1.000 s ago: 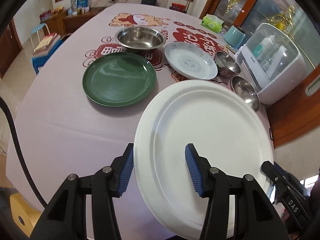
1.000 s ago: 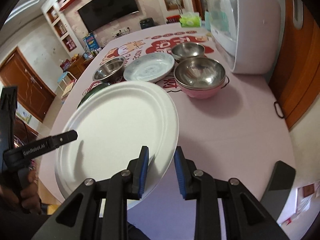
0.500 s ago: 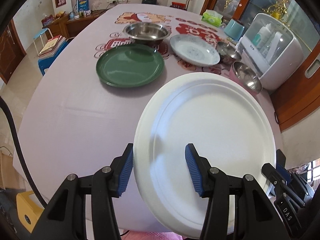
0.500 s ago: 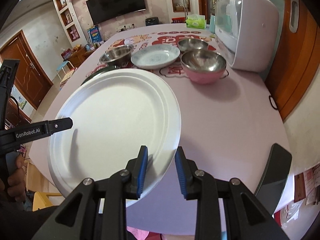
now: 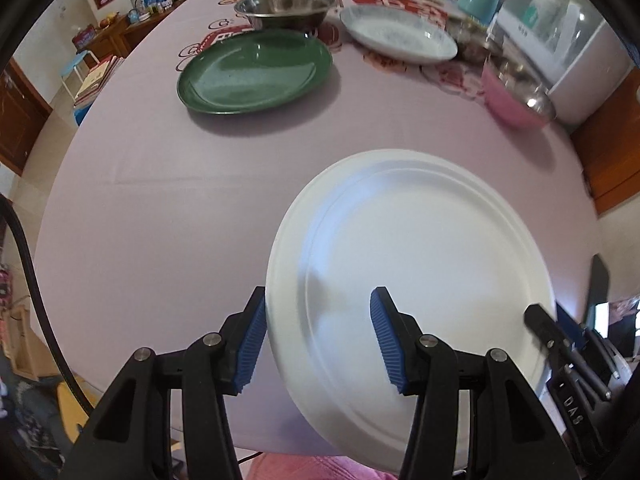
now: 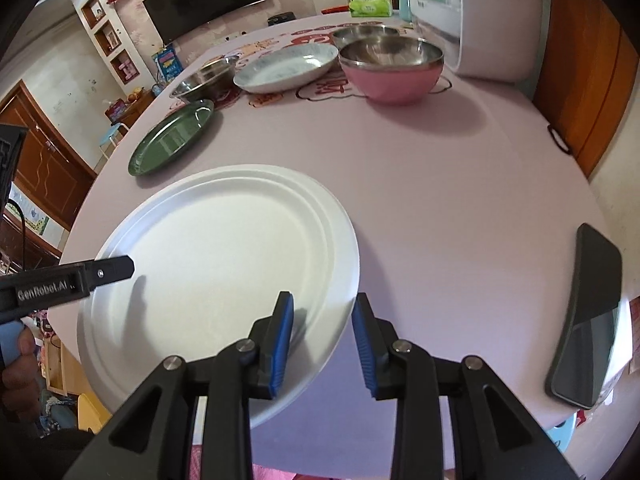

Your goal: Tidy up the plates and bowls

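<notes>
Fingers of our right gripper [image 6: 322, 344] have just been opening and straddle the near rim of the white plate [image 6: 224, 264] without clear contact. Our left gripper [image 5: 318, 340] brackets the opposite rim, half open; contact there we cannot tell. The plate lies at the table [image 6: 460, 200] edge; clear cloth beyond toward the green plate [image 5: 256, 70].

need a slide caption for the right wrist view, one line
Right tool straddling the near rim of a round white paper plate on the lilac tablecloth.
</notes>
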